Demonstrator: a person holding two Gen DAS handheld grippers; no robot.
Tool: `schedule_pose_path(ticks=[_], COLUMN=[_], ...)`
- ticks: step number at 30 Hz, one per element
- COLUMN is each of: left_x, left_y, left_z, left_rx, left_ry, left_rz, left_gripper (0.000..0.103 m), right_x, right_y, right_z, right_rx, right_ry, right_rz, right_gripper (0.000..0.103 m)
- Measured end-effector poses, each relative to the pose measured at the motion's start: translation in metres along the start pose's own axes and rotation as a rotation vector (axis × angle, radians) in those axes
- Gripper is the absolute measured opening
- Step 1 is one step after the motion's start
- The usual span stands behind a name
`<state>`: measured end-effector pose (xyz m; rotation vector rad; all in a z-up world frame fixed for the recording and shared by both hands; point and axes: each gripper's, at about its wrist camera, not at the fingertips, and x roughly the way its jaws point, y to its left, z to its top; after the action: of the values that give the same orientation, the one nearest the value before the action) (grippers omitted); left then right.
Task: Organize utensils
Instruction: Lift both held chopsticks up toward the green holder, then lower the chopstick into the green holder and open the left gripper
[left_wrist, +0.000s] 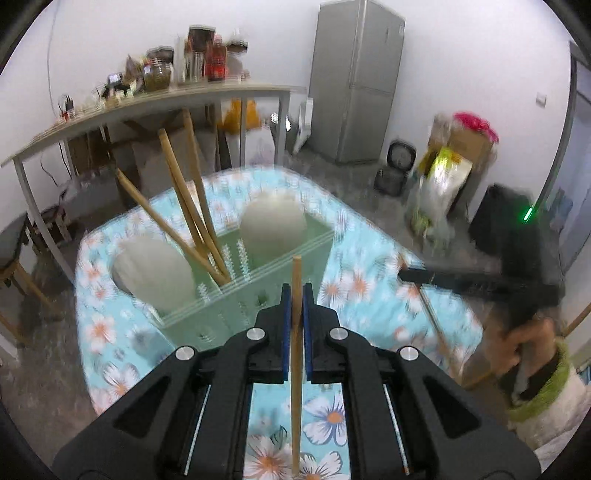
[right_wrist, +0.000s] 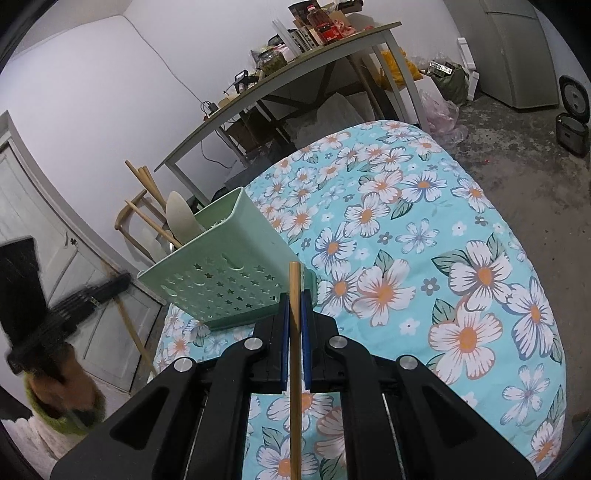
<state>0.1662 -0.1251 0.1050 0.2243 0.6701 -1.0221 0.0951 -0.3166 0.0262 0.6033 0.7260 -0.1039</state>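
While the left wrist view is smeared with motion blur, the left tool (left_wrist: 295, 291) reads clearly: jaws nearly closed, blue pads clamped on a single wooden chopstick (left_wrist: 296, 350) that stands upright through the gap, top end poking above the fingertips, lower end running down past the frame bottom. Ahead sits the pale green utensil holder (left_wrist: 266, 273) on the floral tablecloth (left_wrist: 343, 410). Several wooden sticks (left_wrist: 184, 206) already lean out of its middle compartment, with two pale rounded spoon or spatula heads (left_wrist: 275, 225) in the compartments either side. On the right, the right tool (left_wrist: 417, 276) is blurred, held by a hand (left_wrist: 524, 343) in a green-cuffed sleeve, a thin stick hanging below it.

Right wrist view is sharp. Right tool (right_wrist: 294, 295) is likewise almost shut, pads pinching a second chopstick (right_wrist: 294, 369), upright, tip just above the fingertips. Green holder (right_wrist: 225, 280) with star cut-outs stands on the table just ahead and left of the tool, apart from it; sticks (right_wrist: 147, 192) and a pale spoon head (right_wrist: 181, 218) rise from it. Left tool (right_wrist: 92, 295) is a dark blur at far left.

Handling judgement: chopsticks are light, stiff and smooth, so likely to pivot or slip in a pinch. Grip mid-shaft or slightly above, as now, leaving the lower end free to enter a compartment. Holder looks light plastic and could tip if knocked.
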Motion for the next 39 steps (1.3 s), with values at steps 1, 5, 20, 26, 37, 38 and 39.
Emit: schedule_pose_path(ticks=[1,5,20,26,37,38,39], left_x=[-0.009,-0.029,-0.069,-0.069,-0.015,-0.010,-0.007], left_y=[0.001,0.002,-0.023,-0.031,-0.023,-0.021,-0.020], left_z=[0.006,0.021,0.088,0.110,0.128,0.128,0.127], left_rx=[0.000,0.004,0.038,0.045,0.042,0.038,0.039], left_ry=[-0.023,-0.098,-0.392,-0.472,-0.456,-0.446,-0.439], left_rz=[-0.002,-0.002,-0.060,-0.049,0.021,0.020,0.021], left_gripper=[0.005,0.005,0.005,0.005,0.005,0.005,0.005], right_x=[-0.001,-0.003,-0.008,-0.007,0.001,0.001,0.002], right_y=[0.000,0.001,-0.001,-0.002,-0.008,-0.010,-0.012], right_z=[0.000,0.000,0.002,0.003,0.006,0.006,0.006], right_rx=[0.000,0.002,0.006,0.006,0.017,0.019,0.021], right_ry=[-0.002,-0.009,-0.018,-0.013,-0.008,-0.007,-0.006], right_rz=[0.001,0.002,0.003,0.005,0.007,0.007,0.006], right_gripper=[0.006,0.006,0.006,0.006,0.006,0.006,0.006])
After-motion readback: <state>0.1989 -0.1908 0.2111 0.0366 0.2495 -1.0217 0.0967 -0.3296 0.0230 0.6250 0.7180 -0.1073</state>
